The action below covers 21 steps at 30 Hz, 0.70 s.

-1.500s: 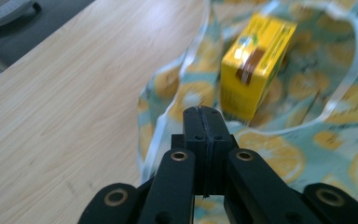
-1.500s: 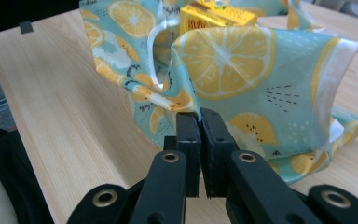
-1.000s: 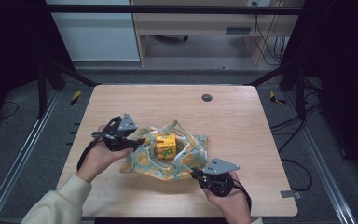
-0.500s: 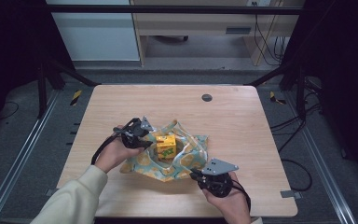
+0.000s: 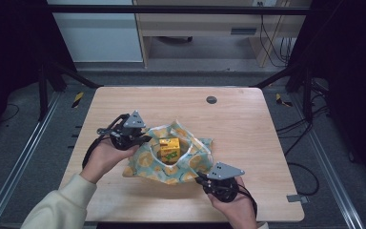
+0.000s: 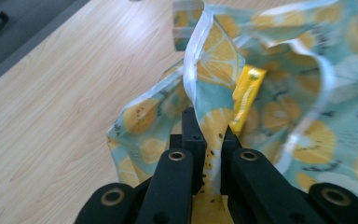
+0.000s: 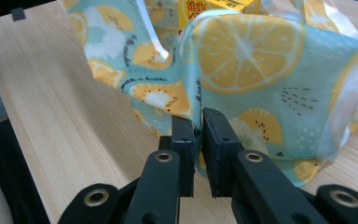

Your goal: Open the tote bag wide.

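Your left gripper [image 6: 208,133] has just closed its jaws on the left edge of the lemon-print cloth [image 5: 190,160] mid-table, your right gripper [image 7: 198,128] is clamped on its near edge, and the yellow carton [image 5: 169,149] sits in the middle of the cloth.

wood table [image 5: 248,124], round grommet [image 5: 211,99], desk w/ cables behind [image 5: 267,33]

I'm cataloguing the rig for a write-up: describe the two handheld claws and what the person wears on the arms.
Both claws are black. The left claw and right claw each carry a grey three-cornered plate on top and trail a black cable. In the gripper views each has two flat black jaws on arms with round metal-ringed pivot holes. The left arm wears a cream long sleeve; a sliver of the same cream shows at the right wrist.
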Available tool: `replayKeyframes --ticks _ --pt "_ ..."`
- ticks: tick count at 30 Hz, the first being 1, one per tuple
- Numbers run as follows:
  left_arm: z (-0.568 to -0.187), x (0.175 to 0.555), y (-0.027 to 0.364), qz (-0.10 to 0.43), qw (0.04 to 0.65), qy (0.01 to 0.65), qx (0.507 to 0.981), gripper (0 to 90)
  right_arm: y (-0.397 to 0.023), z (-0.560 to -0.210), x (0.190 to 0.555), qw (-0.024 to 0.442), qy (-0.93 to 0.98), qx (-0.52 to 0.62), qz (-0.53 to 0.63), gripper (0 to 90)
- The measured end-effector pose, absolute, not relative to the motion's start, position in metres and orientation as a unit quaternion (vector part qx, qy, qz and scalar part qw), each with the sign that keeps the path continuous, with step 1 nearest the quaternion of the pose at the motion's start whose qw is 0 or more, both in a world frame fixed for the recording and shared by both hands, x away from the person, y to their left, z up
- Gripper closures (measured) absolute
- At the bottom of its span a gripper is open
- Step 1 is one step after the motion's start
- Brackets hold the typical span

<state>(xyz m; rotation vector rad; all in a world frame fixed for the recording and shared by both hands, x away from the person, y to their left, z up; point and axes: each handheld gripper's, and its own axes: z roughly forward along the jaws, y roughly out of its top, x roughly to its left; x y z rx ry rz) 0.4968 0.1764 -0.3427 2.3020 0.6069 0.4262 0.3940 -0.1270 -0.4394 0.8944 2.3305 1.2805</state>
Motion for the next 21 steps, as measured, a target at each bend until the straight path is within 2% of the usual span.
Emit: replayKeyframes --ticks 5,6,8,9,11,18,21 --pt "-0.336 0.473 0.182 0.142 0.389 0.219 0.883 88.8 -0.130 -0.439 0.394 0.177 0.817 0.319 0.448 77.7" --pt "-0.337 0.466 0.183 0.138 0.395 0.215 0.883 88.8 -0.131 -0.436 0.393 0.188 0.812 0.325 0.447 68.4" --pt "-0.339 0.458 0.185 0.133 0.396 0.207 0.885 88.9 -0.132 -0.431 0.392 0.196 0.809 0.326 0.447 61.3" --pt "-0.340 0.455 0.186 0.130 0.399 0.205 0.884 88.9 -0.132 -0.431 0.392 0.196 0.809 0.326 0.447 61.3" --pt "-0.345 0.448 0.190 0.123 0.397 0.203 0.887 89.0 -0.134 -0.421 0.390 0.208 0.803 0.328 0.453 53.3" --pt "-0.351 0.444 0.194 0.115 0.392 0.205 0.889 89.1 -0.139 -0.391 0.396 0.224 0.793 0.323 0.465 46.2" --pt "-0.352 0.445 0.195 0.113 0.392 0.208 0.889 89.1 -0.133 -0.380 0.414 0.227 0.802 0.315 0.454 42.9"
